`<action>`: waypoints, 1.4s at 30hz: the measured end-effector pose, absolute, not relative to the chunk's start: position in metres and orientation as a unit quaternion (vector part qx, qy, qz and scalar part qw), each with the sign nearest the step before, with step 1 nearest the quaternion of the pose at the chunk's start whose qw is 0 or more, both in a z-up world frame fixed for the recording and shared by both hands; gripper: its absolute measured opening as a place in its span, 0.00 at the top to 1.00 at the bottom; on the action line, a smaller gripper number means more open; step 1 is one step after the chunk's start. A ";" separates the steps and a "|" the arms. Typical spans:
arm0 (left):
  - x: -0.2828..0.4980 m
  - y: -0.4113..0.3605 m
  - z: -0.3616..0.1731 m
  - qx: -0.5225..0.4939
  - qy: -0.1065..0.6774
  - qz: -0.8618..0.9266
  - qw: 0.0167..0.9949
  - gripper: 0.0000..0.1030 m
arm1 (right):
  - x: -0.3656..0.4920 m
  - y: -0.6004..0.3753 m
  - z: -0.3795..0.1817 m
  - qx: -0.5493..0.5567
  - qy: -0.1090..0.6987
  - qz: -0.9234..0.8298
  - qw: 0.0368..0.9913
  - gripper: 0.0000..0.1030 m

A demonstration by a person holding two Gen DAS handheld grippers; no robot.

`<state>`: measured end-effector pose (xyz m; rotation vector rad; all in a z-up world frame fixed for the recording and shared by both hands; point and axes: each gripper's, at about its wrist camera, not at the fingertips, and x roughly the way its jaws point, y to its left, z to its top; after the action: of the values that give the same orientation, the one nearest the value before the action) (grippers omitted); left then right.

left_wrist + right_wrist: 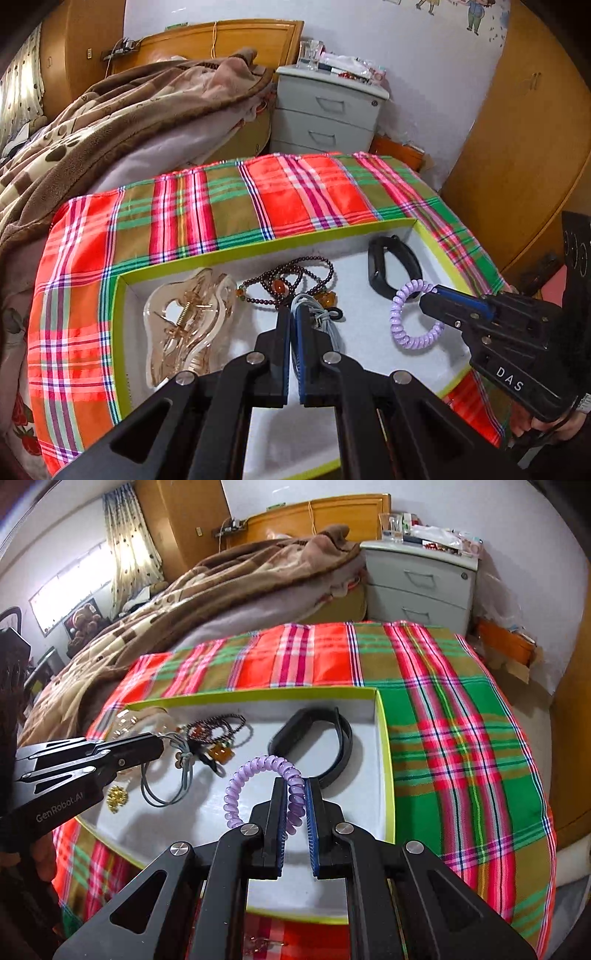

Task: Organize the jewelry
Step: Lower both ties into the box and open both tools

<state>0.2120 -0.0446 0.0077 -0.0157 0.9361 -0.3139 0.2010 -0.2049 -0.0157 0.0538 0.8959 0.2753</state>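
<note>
At the left of the tray, the left gripper was pinching the grey cord loop beside the clear hair claw and bead necklace. At centre frame, the right gripper pinched the purple coil hair tie, lying just before the black band. Each piece probably wanted lowering flat on bare tray floor, apart from its neighbours, before the jaws were spread.

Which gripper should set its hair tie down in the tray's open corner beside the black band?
Right. The right gripper already holds the purple spiral hair tie next to the black band; the left gripper is over by the beads.
</note>
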 end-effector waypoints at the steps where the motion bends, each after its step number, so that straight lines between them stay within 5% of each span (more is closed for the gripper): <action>1: 0.213 -0.045 0.006 -0.008 0.450 -0.148 0.881 0.97 | 0.202 -0.205 -0.017 0.024 0.435 0.131 0.891 0.90; 19: 0.219 -0.041 -0.009 -0.014 0.472 -0.136 0.871 0.95 | 0.206 -0.200 -0.022 -0.009 0.442 0.112 0.890 0.90; 31: 0.218 -0.042 -0.011 -0.012 0.477 -0.133 0.869 0.68 | 0.207 -0.206 -0.022 0.003 0.439 0.107 0.892 0.84; 42: 0.207 -0.039 0.000 -0.019 0.465 -0.134 0.875 0.58 | 0.198 -0.209 -0.012 0.021 0.423 0.107 0.900 0.75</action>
<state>0.2071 -0.0386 0.0000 -0.0394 0.9706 -0.2789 0.1983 -0.2093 -0.0124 0.0437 0.8751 0.2210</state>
